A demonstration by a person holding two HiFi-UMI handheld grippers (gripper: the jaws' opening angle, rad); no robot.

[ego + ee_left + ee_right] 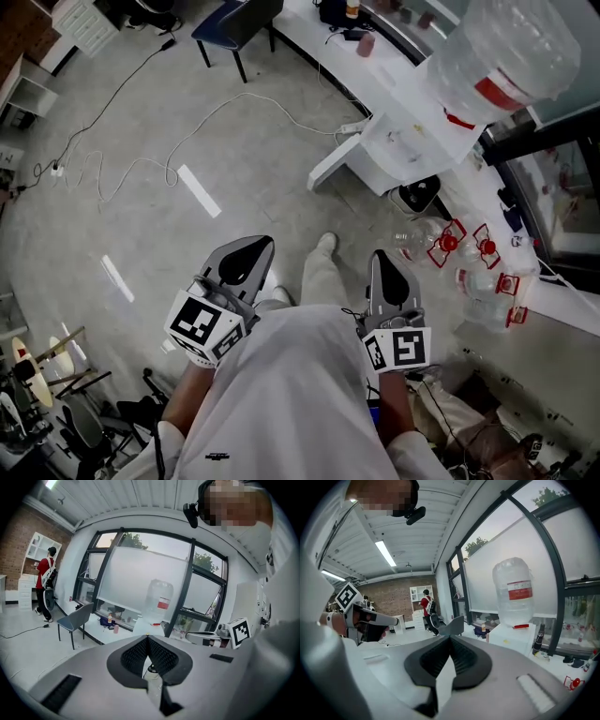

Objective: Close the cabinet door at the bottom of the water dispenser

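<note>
left tongs [246, 258] and right tongs [384, 270] both pressed together, gripping nothing, low in the frame. water dispenser [412, 141] stands upper right, its bottom cabinet door [337, 164] swung open leftward.

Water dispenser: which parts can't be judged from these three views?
- Head view: water dispenser seen from above; its top and bottle hide the lower front.
- Left gripper view: the left gripper body covers the base.
- Right gripper view: the right gripper covers the base.
</note>
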